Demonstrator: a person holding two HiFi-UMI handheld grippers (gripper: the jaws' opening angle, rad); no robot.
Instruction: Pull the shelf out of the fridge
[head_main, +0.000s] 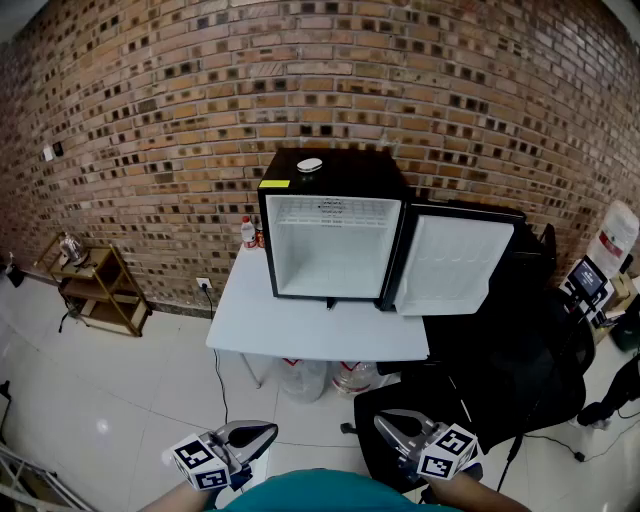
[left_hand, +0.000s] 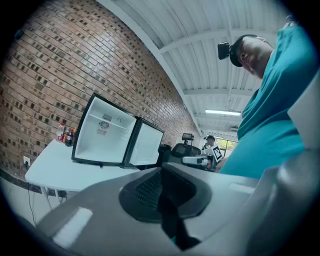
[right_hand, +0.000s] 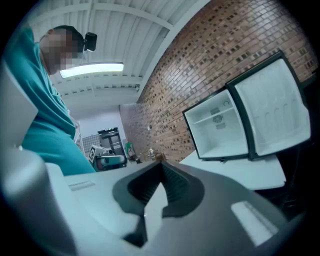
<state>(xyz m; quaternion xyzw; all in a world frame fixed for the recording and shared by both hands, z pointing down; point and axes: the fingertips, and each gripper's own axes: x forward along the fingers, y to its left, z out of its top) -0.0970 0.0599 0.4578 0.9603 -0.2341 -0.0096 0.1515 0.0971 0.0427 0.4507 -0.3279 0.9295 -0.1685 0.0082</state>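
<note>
A small black fridge (head_main: 335, 225) stands on a white table (head_main: 300, 330) against the brick wall, its door (head_main: 455, 262) swung open to the right. Inside, a white shelf (head_main: 332, 207) sits high in the otherwise bare white compartment. The fridge also appears in the left gripper view (left_hand: 104, 132) and in the right gripper view (right_hand: 216, 129), where the shelf (right_hand: 212, 120) shows as a thin line. My left gripper (head_main: 266, 431) and right gripper (head_main: 384, 420) are low, close to my body and far from the fridge. Both are shut on nothing.
Bottles (head_main: 248, 232) stand on the table left of the fridge. Water jugs (head_main: 305, 378) sit under the table. A black office chair (head_main: 500, 370) is on the right between me and the open door. A wooden rack (head_main: 95, 285) is at the far left.
</note>
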